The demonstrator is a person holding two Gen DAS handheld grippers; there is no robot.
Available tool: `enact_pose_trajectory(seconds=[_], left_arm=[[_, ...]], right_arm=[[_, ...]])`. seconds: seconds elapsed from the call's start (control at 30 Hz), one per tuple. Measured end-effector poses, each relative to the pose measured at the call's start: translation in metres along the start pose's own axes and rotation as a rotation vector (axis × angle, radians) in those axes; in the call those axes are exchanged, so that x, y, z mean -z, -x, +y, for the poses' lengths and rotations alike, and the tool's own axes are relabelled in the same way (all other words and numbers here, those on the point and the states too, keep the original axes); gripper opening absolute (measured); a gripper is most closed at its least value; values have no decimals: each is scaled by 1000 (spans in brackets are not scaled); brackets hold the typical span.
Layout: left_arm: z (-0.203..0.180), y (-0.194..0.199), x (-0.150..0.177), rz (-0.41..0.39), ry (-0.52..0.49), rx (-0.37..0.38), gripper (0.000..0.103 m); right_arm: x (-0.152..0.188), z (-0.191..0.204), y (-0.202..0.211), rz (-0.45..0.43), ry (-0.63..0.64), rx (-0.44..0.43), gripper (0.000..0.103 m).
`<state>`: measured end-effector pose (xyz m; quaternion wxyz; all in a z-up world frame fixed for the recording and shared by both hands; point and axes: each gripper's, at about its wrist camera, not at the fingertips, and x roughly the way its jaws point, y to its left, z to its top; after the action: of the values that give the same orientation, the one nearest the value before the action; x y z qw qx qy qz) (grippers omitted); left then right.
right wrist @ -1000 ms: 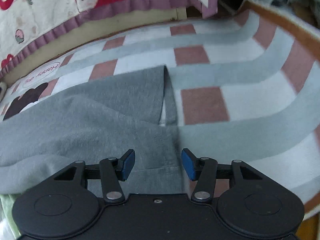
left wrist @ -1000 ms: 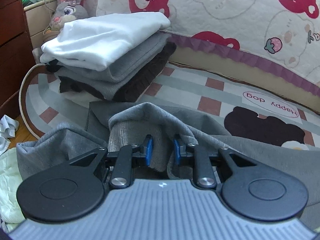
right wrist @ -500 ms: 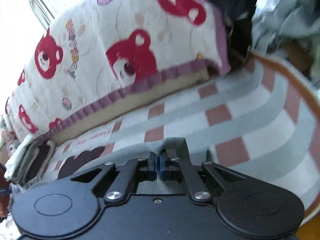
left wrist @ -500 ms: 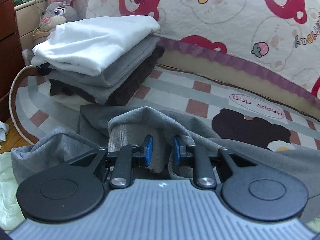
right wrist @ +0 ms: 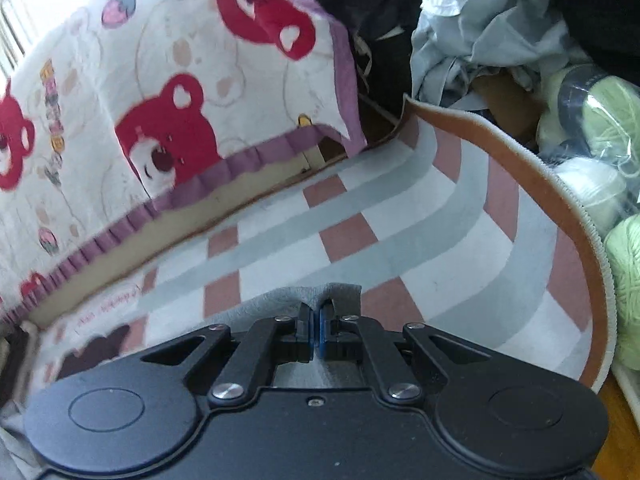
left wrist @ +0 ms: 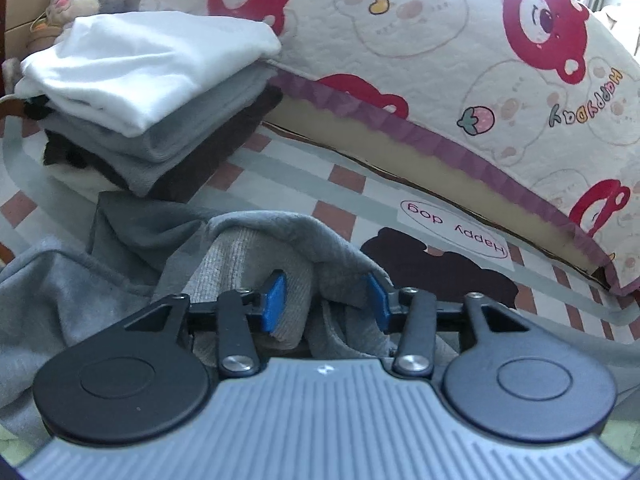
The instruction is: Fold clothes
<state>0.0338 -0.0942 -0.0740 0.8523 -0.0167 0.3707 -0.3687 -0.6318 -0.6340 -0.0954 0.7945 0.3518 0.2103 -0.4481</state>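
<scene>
**Grey sweatshirt held at both ends on the checked rug**

The left hand-held gripper (left wrist: 326,300) had its jaws opening, with a ribbed fold of the grey sweatshirt (left wrist: 256,248) bunched between the blue pads (left wrist: 275,300); the far pad no longer pressed the cloth. The right hand-held gripper (right wrist: 318,330) was clamped shut on a pinch of the same grey fabric (right wrist: 316,294), lifted above the rug (right wrist: 400,216). At ten o'clock from the left gripper sat a stack of folded clothes (left wrist: 140,92), white on top, grey and dark brown beneath. At two o'clock from the right gripper lay a clear plastic bag of yarn balls (right wrist: 600,128).
</scene>
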Motion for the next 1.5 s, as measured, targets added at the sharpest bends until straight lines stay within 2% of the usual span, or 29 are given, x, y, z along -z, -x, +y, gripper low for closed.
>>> enact_pose_trajectory(seconds=[0.27,0.37,0.43,0.53,0.63,0.67,0.73,0.77,0.8,0.87,0.9,1.0,1.13,1.27,1.33,1.4,1.5], left_arm=[[0,11,-9,-30,5,-10,44],[0,15,-10,24,24,-46,46],[3,12,-8,53,63,-9,55],[8,-3,-4,99,142,36,58],[9,-29,-5,127,139,3,62],[6,-36,-5,126,108,-22,62],[-4,-47,-5,104,3,-85,52],[-8,-52,-4,93,-49,-116,37],[-13,-57,-4,82,-101,-148,5],[-21,-61,-6,45,-184,-191,5],[-22,-52,-11,8,-186,-182,5],[-23,-16,-37,-122,-184,-167,5],[-21,27,-91,-260,-125,-136,5],[-20,73,-128,-339,-84,-91,4],[-27,103,-127,-362,-87,-66,3],[-24,131,-112,-366,-75,-32,3],[-8,167,-66,-319,-39,-9,3]], right_arm=[[15,-7,-7,20,19,52,3],[18,-10,-11,34,27,52,3],[21,-13,-14,42,17,41,4],[26,-17,-18,57,3,37,4],[32,-18,-22,79,6,39,4],[33,-18,-24,86,9,39,4],[35,-17,-28,118,26,27,6],[36,-16,-31,137,36,18,6],[37,-13,-34,159,61,18,6],[36,-4,-38,199,126,27,6],[33,-1,-38,201,140,20,5],[13,10,-39,168,133,12,4],[-36,38,-40,89,105,-20,4],[-93,67,1,-112,87,-114,3],[-103,72,33,-211,87,-146,3],[-95,68,59,-278,92,-144,3],[-53,46,83,-282,34,-117,3]])
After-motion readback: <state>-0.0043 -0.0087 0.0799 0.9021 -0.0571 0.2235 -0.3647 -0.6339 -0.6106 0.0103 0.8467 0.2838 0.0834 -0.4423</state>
